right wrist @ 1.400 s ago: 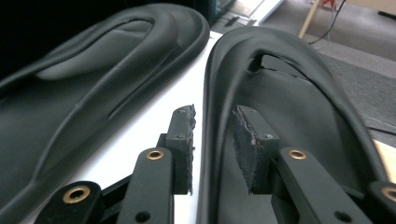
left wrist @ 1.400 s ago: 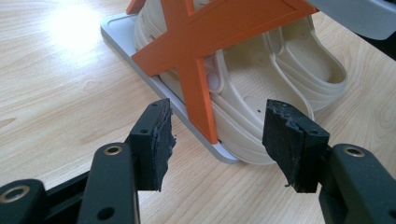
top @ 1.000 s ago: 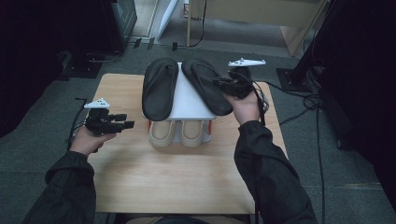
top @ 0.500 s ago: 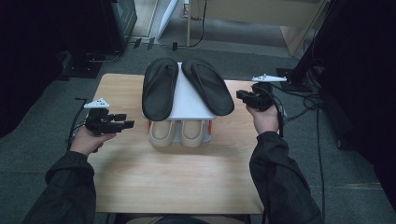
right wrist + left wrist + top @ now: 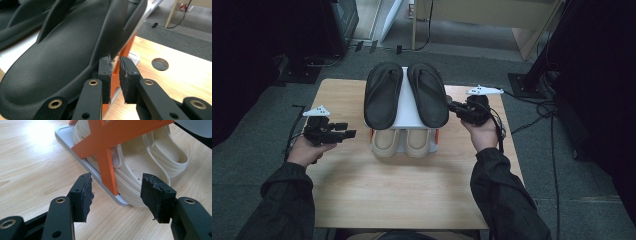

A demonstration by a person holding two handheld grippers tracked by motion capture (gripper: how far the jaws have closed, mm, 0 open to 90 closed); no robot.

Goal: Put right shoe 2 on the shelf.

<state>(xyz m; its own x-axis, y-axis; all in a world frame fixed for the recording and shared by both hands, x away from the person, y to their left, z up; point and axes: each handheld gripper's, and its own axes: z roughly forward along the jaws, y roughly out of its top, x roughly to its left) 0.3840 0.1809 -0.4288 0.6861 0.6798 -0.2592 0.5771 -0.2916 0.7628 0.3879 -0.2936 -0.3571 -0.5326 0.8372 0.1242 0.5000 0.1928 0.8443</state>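
Black on top: two sandals side by side on the white upper shelf [image 5: 403, 102] of a small rack at the centre of the wooden surface [image 5: 402, 195], toes toward 12 o'clock, heels hanging over the shelf's front edge toward 6 o'clock. Right sandal [image 5: 428, 95] at 3 o'clock of the left sandal [image 5: 383, 95], just beside it. Beneath, on the lower level, a pair of beige clogs [image 5: 399, 141], heels facing 6 o'clock.

At 3 o'clock of the rack, the right hand-held gripper [image 5: 451, 106], pointing toward 9 o'clock at the rim of the right sandal. Seen from its own camera [image 5: 115, 80]: pads nearly together with a slim gap, nothing between them, tips just beside the sandal's [image 5: 62, 55] outer rim and in front of the rack's orange side [image 5: 126, 52]. Touching the rim or not: cannot tell. A round hole [image 5: 160, 64] in the surface beyond.

At 9 o'clock of the rack, the left hand-held gripper [image 5: 349, 132], apart from the rack, pointing toward 3 o'clock. Jaws spread wide and empty [image 5: 116, 195], aimed at the orange cross brace [image 5: 107, 152], the grey base plate [image 5: 82, 162] and the clogs [image 5: 150, 157] behind.
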